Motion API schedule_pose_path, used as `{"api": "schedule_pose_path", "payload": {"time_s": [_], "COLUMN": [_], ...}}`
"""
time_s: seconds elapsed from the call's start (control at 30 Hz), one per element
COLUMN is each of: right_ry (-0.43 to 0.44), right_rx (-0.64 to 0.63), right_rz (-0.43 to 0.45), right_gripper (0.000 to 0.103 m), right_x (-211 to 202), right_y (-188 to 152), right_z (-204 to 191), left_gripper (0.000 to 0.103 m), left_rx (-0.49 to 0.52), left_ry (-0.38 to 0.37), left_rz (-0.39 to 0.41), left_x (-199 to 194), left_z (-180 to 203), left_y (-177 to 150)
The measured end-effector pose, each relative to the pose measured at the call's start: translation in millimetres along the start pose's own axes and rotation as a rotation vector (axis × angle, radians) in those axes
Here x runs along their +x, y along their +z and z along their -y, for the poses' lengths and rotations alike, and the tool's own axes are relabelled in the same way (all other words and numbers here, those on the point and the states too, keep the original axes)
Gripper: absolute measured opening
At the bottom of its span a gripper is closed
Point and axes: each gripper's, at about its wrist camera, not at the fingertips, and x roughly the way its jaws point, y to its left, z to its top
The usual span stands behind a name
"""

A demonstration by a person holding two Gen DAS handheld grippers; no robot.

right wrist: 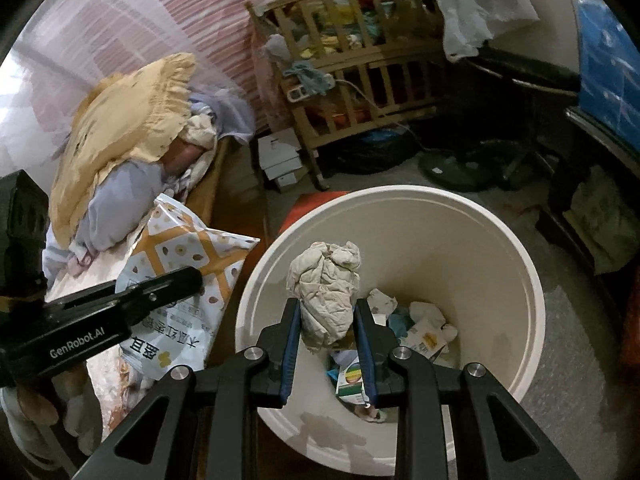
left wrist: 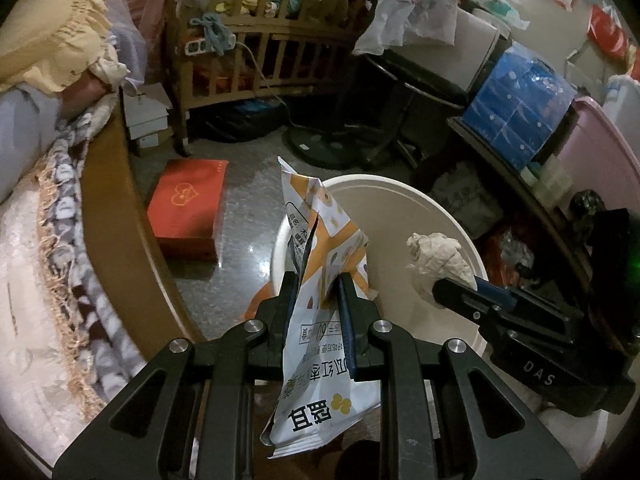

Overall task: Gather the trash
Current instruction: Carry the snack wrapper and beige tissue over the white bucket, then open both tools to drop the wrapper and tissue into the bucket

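Observation:
My left gripper [left wrist: 318,285] is shut on a white and orange snack bag [left wrist: 320,232], which stands up between the blue pads over the near left rim of a cream round bin [left wrist: 404,184]. To its right, my right gripper [left wrist: 454,290] grips a crumpled beige tissue wad [left wrist: 436,256] above the bin. In the right wrist view the right gripper [right wrist: 326,306] is shut on that tissue wad [right wrist: 324,276], directly over the bin's opening [right wrist: 500,248]. Several bits of paper trash [right wrist: 424,326] lie at the bottom. The left gripper [right wrist: 188,280] with the snack bag [right wrist: 192,250] hangs left of the rim.
A bed with a fringed blanket [left wrist: 60,280] and a yellow pillow [right wrist: 132,132] runs along the left. A red box [left wrist: 188,208] lies on the floor behind the bin. Further back stand a wooden crib [left wrist: 260,40], a fan base [left wrist: 320,146] and blue packs [left wrist: 520,104].

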Motion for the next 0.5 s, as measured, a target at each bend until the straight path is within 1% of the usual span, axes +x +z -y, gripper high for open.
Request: {"api": "schedule_pose_path", "payload": {"time_s": [0.3, 0.47, 0.5], "right_ry": [-0.01, -0.015, -0.017], "right_rx": [0.051, 0.079, 0.082], "right_rz": [-0.004, -0.004, -0.005], "right_gripper": [0.025, 0.026, 0.026], "right_x": [5, 5, 5], "right_y": [-1, -3, -3], "right_z": [17, 26, 27], "left_gripper": [0.018, 0.018, 0.022], "left_rx": [0.01, -0.003, -0.006], "left_ry": [-0.011, -0.028, -0.03], "left_rz": [-0.025, -0.034, -0.034], "left_x": [23, 33, 34], "left_z": [12, 16, 17], "left_y": [5, 8, 7]}}
